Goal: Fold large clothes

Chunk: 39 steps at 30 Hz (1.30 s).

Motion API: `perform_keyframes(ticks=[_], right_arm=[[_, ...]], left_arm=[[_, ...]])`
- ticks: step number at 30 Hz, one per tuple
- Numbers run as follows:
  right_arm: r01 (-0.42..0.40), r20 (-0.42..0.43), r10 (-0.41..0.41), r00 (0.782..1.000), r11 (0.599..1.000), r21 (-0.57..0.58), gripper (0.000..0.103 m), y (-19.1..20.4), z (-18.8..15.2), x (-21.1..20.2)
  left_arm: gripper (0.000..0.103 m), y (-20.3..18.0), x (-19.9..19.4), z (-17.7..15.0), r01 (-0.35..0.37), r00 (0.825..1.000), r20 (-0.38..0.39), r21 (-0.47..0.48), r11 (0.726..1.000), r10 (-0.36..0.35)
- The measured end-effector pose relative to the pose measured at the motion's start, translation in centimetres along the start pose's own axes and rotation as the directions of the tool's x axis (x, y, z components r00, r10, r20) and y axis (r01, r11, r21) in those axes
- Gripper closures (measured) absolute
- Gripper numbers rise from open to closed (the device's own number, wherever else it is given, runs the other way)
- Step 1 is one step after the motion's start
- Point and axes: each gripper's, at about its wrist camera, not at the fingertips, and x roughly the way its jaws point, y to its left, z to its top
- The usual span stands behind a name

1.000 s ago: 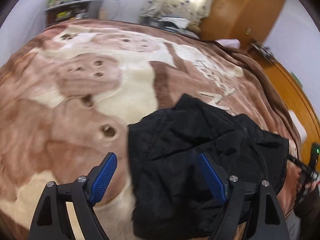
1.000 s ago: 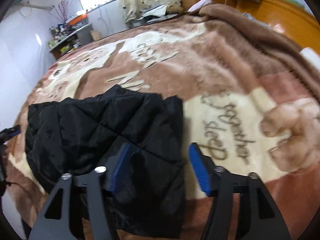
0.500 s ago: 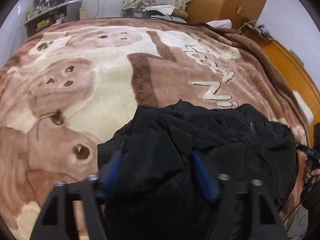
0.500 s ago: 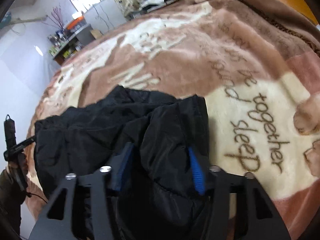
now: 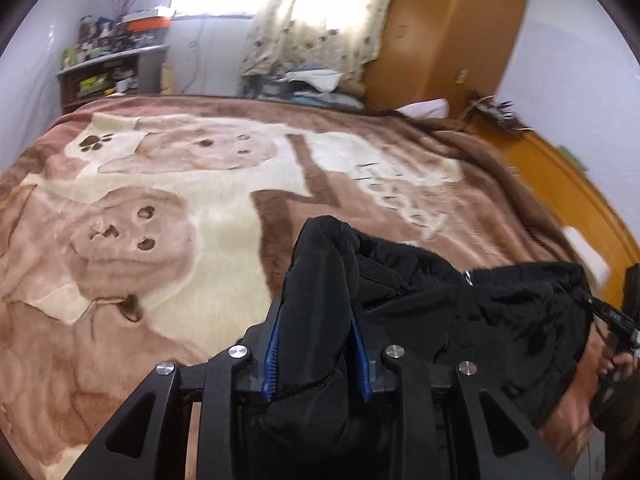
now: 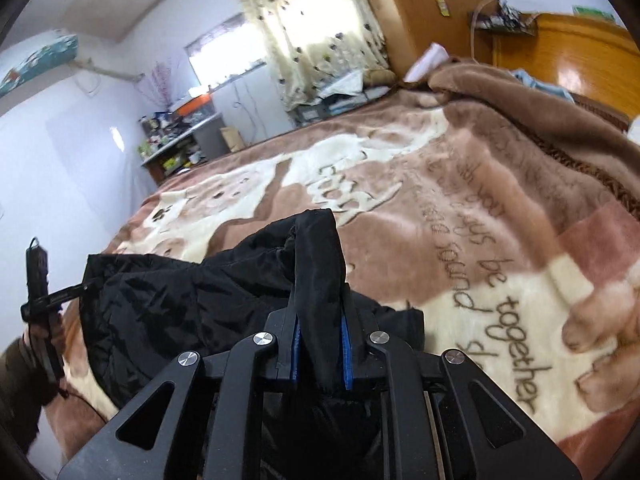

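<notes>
A black padded jacket (image 5: 460,304) lies bunched on the near part of a brown and cream bear blanket (image 5: 192,200). My left gripper (image 5: 316,344) is shut on a thick fold at the jacket's left edge and lifts it. In the right wrist view the jacket (image 6: 168,304) hangs between the grippers. My right gripper (image 6: 320,344) is shut on a fold at its right edge, raised off the blanket (image 6: 460,200). The jacket's underside is hidden.
A wooden wardrobe (image 5: 448,28) and curtained window (image 5: 312,20) stand at the far side. A cluttered shelf (image 5: 108,68) is at the far left. A wooden headboard (image 6: 560,60) runs along the right. The other gripper's handle and hand (image 6: 40,304) show at the left edge.
Both grippers closed on the jacket's two edges and lifted them up off the blanket. The views tilted up to show more of the room.
</notes>
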Motion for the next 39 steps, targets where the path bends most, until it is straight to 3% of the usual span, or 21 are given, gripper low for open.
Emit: perform_keyframes(ticks=[2, 3, 5, 9, 14, 21, 25, 27, 29, 31, 32, 34, 36, 39], right_arm=[[0.086, -0.100, -0.087, 0.991, 0.996, -0.010, 0.087, -0.5, -0.1, 3.7], [0.139, -0.162, -0.139, 0.977, 0.990, -0.013, 0.086, -0.9, -0.5, 5.7], [0.171, -0.238, -0.170, 0.956, 0.985, -0.014, 0.084, -1.5, -1.3, 8.2], [0.215, -0.254, -0.241, 0.937, 0.969, -0.124, 0.078, -1.2, -2.1, 9.7], [0.226, -0.343, -0.269, 0.900, 0.961, -0.160, 0.074, -1.6, -2.5, 11.9], [0.248, -0.414, -0.350, 0.840, 0.927, -0.280, 0.072, -0.6, -4.1, 14.7], [0.264, -0.435, -0.386, 0.813, 0.911, -0.316, 0.071, -0.3, -4.6, 15.6], [0.287, -0.435, -0.411, 0.801, 0.902, -0.323, 0.071, 0.1, -4.5, 15.5], [0.325, -0.394, -0.436, 0.809, 0.891, -0.318, 0.069, 0.5, -3.6, 14.3], [0.367, -0.299, -0.436, 0.849, 0.893, -0.260, 0.064, 0.8, -2.5, 11.3], [0.359, -0.250, -0.409, 0.878, 0.906, -0.223, 0.064, 1.0, -2.1, 9.4], [0.364, -0.177, -0.394, 0.902, 0.914, -0.181, 0.057, 1.5, -1.8, 6.2], [0.359, -0.095, -0.377, 0.921, 0.919, -0.163, 0.052, 2.5, -2.2, 2.9], [0.358, 0.002, -0.363, 0.932, 0.919, -0.167, 0.052, 4.7, -3.4, -0.2]], left_arm=[[0.067, -0.5, 3.7, -0.3, -0.091, 0.993, -0.077, 0.041, 0.995, 0.094], [0.065, -0.5, 5.2, -0.8, -0.125, 0.984, -0.119, 0.059, 0.990, 0.131], [0.062, -0.3, 7.8, -1.8, -0.153, 0.969, -0.186, 0.066, 0.986, 0.163], [0.061, 0.6, 8.7, -2.4, -0.136, 0.970, -0.198, 0.031, 0.990, 0.139], [0.060, 0.6, 10.6, -3.2, -0.152, 0.947, -0.273, 0.084, 0.985, 0.170], [0.060, -0.6, 12.8, -4.0, -0.207, 0.915, -0.316, 0.164, 0.965, 0.250], [0.059, -0.5, 13.4, -4.0, -0.220, 0.908, -0.327, 0.165, 0.962, 0.263], [0.056, -0.7, 12.9, -3.9, -0.235, 0.914, -0.297, 0.166, 0.958, 0.276], [0.056, 0.0, 11.7, -3.3, -0.214, 0.926, -0.295, 0.104, 0.971, 0.235], [0.053, 1.3, 9.3, -2.5, -0.183, 0.945, -0.276, -0.007, 0.983, 0.174], [0.046, 1.8, 8.1, -2.3, -0.180, 0.952, -0.261, -0.046, 0.983, 0.162], [0.042, 2.2, 4.7, -2.2, -0.189, 0.967, -0.192, -0.087, 0.978, 0.170], [0.041, 1.5, 1.6, -2.9, -0.188, 0.976, -0.126, -0.082, 0.979, 0.177], [0.041, -1.2, -2.5, -4.7, -0.250, 0.968, -0.025, -0.004, 0.968, 0.250]])
